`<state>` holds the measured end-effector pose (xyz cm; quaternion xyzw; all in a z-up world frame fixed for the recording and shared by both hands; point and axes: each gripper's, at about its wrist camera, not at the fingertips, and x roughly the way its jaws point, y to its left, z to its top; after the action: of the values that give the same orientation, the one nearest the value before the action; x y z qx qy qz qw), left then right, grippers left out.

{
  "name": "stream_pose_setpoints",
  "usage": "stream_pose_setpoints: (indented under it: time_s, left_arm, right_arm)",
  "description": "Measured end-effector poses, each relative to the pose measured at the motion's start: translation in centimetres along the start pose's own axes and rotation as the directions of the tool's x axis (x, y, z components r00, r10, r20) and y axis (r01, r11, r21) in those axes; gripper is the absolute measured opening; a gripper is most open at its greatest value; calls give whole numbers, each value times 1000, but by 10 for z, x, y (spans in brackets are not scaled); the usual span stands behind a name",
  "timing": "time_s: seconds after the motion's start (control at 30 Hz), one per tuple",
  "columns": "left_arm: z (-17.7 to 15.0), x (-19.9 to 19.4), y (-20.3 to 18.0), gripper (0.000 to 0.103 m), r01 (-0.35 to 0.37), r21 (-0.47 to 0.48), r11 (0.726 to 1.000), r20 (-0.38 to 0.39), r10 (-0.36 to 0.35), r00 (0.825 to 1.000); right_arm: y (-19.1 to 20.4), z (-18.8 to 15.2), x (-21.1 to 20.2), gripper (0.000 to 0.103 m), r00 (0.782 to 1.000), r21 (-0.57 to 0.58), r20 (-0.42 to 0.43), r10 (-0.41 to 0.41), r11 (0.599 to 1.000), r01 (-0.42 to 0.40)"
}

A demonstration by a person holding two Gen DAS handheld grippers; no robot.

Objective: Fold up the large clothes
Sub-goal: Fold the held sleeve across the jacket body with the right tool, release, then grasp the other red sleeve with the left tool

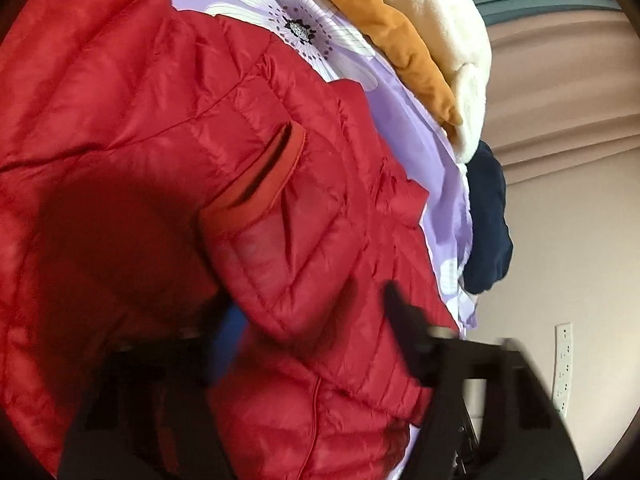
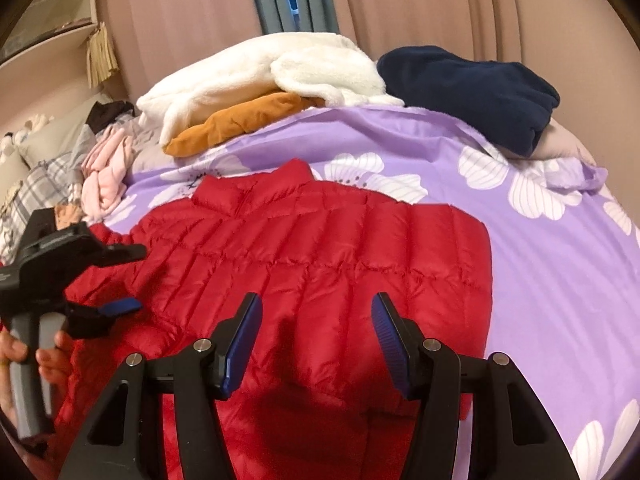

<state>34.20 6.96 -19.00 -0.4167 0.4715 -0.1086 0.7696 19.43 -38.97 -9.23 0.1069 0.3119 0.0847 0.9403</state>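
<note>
Right claw [image 2: 316,332]: jaws spread wide, blue ribbed pads [image 2: 242,344] facing each other, nothing between them. It hangs over the lower part of the red puffer jacket [image 2: 320,248], its shadow falling on the quilting just below.

Left claw [image 2: 120,280], seen from the right wrist view: jaws parted, upper finger black, lower finger with a blue pad, both tips over the jacket's left edge. Whether cloth is caught between them cannot be told from there. A hand [image 2: 40,352] grips its grey handle. Pale lettering on the black body, too small to read.

Left wrist view: the left claw [image 1: 304,312] is blurred; one dark finger [image 1: 404,328] lies against red quilting, and a fold of the jacket [image 1: 180,160] bulges between the two fingers. Firm grip or not: cannot tell. A sleeve cuff with a flat red band [image 1: 260,176] lies across the jacket body.

Jacket lies flat, collar away from the right claw, on a lilac bedsheet [image 2: 540,280] printed with large white flowers.

At the far edge of the bed: a cream fleece [image 2: 260,76] piled on an orange-brown garment [image 2: 236,124], a navy garment [image 2: 472,92] just to their right. Pink cloth [image 2: 106,176] bunched at far left. Beige curtains [image 2: 460,4] behind. White power strip [image 1: 562,368] on the wall; no readable marking.
</note>
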Motion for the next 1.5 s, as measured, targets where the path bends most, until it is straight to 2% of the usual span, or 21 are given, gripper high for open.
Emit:
stream_pose_setpoints:
  time_s: [0.03, 0.1, 0.17, 0.23, 0.27, 0.33, 0.4, 0.47, 0.53, 0.63, 0.77, 0.83, 0.9, 0.97, 1.07, 1.23, 1.3, 1.5]
  left_arm:
    - [3, 3, 0, 15, -27, 6, 1000, -4, 27, 1000]
    - [8, 3, 2, 12, -56, 9, 998, 13, 56, 998]
    - [9, -14, 4, 11, -84, 33, 996, 79, 81, 994]
    - [9, -24, 9, 12, -110, 43, 993, 114, 104, 988]
    - [8, -23, 11, 13, -126, 65, 990, 96, 119, 988]
    - [6, -13, 18, 17, -148, 87, 985, 28, 146, 989]
    - [4, -14, 27, 20, -122, 81, 989, -5, 123, 992]
    - [4, -28, 31, 31, -105, 77, 991, -5, 106, 994]
    - [5, -50, 35, 55, -90, 83, 992, 14, 89, 996]
    - [9, -90, 45, 73, -86, 93, 992, 80, 78, 994]
    - [29, -146, 84, 73, -110, 27, 994, 184, 103, 978]
    - [42, -170, 115, 73, -128, -51, 990, 232, 137, 963]
    - [52, -189, 145, 73, -99, -143, 985, 261, 134, 956]
    - [60, -207, 178, 73, -63, -242, 968, 302, 137, 943]
    - [71, -221, 213, 73, 10, -338, 941, 344, 114, 932]
    - [88, -227, 248, 73, 130, -417, 900, 409, 58, 911]
    - [94, -230, 252, 73, 160, -419, 894, 439, 45, 897]
    - [118, -239, 263, 73, 200, -444, 873, 503, 58, 863]
  right_arm:
    - [-1, 1, 1, 57, 1000, 0, -2, -7, 1000, 7]
    - [-4, 3, 4, 57, 1000, 3, -6, -18, 1000, 18]
    - [-8, 3, 7, 57, 1000, 16, -19, -25, 1000, 25]
    - [-11, -1, 10, 57, 999, 31, -29, -21, 999, 22]
    - [-11, -3, 12, 57, 999, 32, -36, -23, 999, 24]
    - [-10, -10, 27, 57, 993, 0, -91, -71, 997, 71]
    - [-8, -20, 48, 57, 979, -53, -159, -128, 991, 121]
    - [-9, -22, 49, 57, 978, -62, -156, -137, 990, 128]
    - [-10, -18, 45, 57, 978, -54, -158, -133, 991, 126]
    - [-9, -15, 28, 57, 983, -24, -148, -107, 994, 105]
    - [0, -15, -6, 57, 996, -8, -81, -49, 999, 48]
    - [6, -17, -18, 57, 998, -3, -66, -23, 1000, 23]
    - [11, -19, -27, 57, 999, -7, -54, -4, 1000, 4]
    - [17, -21, -34, 57, 999, -13, -45, 5, 1000, -5]
    - [24, -24, -42, 57, 999, -19, -43, 19, 1000, -20]
    - [35, -28, -50, 57, 999, -30, -35, 25, 999, -26]
    - [37, -28, -52, 57, 999, -25, -35, 27, 999, -28]
    - [44, -34, -50, 57, 998, -19, -54, 14, 1000, -15]
